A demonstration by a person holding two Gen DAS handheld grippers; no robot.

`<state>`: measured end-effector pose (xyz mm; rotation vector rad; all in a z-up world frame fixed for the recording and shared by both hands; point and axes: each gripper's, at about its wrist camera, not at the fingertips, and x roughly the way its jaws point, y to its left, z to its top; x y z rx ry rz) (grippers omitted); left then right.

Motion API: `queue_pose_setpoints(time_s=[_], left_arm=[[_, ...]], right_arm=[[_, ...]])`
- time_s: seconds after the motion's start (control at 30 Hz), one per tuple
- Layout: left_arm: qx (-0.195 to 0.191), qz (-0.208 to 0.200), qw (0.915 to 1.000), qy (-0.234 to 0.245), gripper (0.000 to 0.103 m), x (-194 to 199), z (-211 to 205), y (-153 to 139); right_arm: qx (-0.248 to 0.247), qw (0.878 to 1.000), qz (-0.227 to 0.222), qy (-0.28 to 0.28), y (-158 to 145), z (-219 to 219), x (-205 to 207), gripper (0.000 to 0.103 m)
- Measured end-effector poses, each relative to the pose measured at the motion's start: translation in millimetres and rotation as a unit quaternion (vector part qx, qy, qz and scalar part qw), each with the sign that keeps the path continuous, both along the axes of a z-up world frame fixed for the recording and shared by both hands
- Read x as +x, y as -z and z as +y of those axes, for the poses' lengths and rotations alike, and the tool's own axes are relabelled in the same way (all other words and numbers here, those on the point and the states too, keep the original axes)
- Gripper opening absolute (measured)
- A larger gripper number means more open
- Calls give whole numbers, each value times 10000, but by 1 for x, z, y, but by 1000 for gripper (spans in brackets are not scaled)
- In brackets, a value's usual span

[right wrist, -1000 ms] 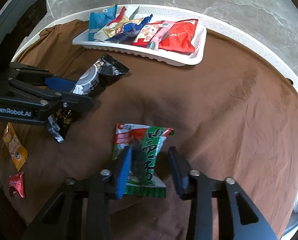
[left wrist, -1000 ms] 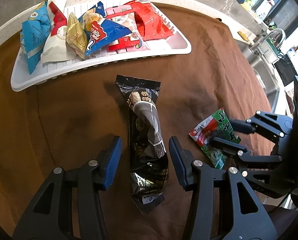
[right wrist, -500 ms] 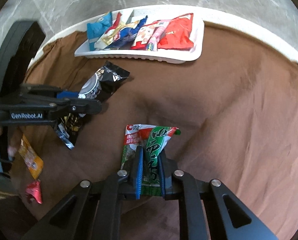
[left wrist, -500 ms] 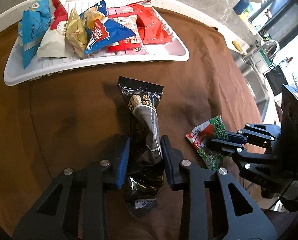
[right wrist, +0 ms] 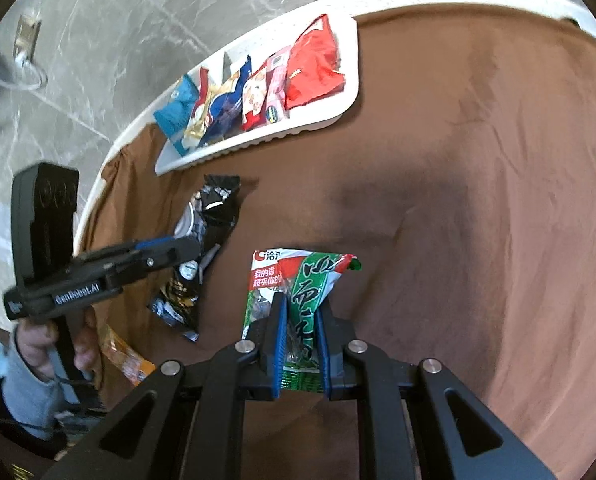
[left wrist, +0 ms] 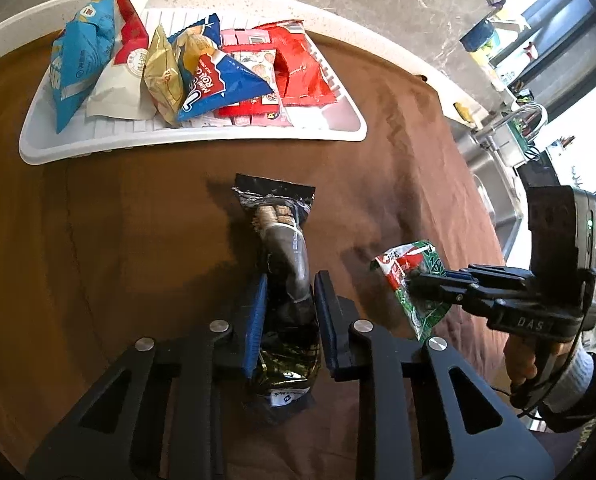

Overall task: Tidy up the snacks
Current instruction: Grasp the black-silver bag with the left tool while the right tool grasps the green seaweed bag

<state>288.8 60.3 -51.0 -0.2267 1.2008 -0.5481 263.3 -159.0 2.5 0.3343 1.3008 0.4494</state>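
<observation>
My left gripper (left wrist: 289, 280) is shut on a long black snack pack (left wrist: 283, 240) and holds it above the brown cloth; it also shows in the right wrist view (right wrist: 205, 224). My right gripper (right wrist: 301, 300) is shut on a green and red seaweed pack (right wrist: 306, 280), lifted off the cloth; the left wrist view shows that pack (left wrist: 414, 268) at the right. A white tray (left wrist: 330, 130) at the back holds several snack bags; it also shows in the right wrist view (right wrist: 330, 120).
A brown cloth (left wrist: 137, 240) covers the round white table. An orange sachet (right wrist: 125, 360) lies near the cloth's left edge. A marble floor lies beyond the table. A sink and tap (left wrist: 514, 120) stand at the far right.
Both grippers have closed on their packs, the left on the black one and the right on the seaweed one. Both packs have risen off the cloth.
</observation>
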Motion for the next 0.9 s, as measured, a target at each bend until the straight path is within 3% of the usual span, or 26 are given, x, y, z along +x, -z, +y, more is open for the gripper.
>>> queue_pose_setpoints(time_s=[0.13, 0.33, 0.43, 0.5, 0.6, 0.8, 0.83, 0.87, 0.9], left_arm=[[66, 13, 10000, 33, 22, -1, 0, -1], [420, -64, 9990, 157, 26, -1, -10, 2], [748, -126, 9969, 198, 44, 1, -16, 4], [932, -229, 9950, 275, 46, 0, -20, 5], [902, -140, 9954, 283, 48, 3, -21, 10], [1267, -308, 9900, 534, 46, 0, -32, 16], [1239, -307, 9903, 553, 44, 0, -32, 16], [1205, -297, 9907, 560, 34, 1, -32, 17], [1131, -266, 9916, 561, 33, 0, -30, 16]], right_arm=[[159, 9998, 59, 103, -1, -1, 4, 15], [-136, 9999, -83, -67, -4, 7, 2, 15], [-313, 9992, -133, -189, -3, 11, 0, 15], [-422, 9986, -164, -260, -1, 13, -1, 16], [-563, 9976, -196, -349, 1, 16, -3, 16], [-623, 9973, -165, -350, 3, 15, -3, 16], [-633, 9973, -158, -341, 3, 15, -3, 16], [-644, 9972, -151, -337, 3, 15, -3, 16], [-656, 9972, -138, -329, 4, 15, -3, 16]])
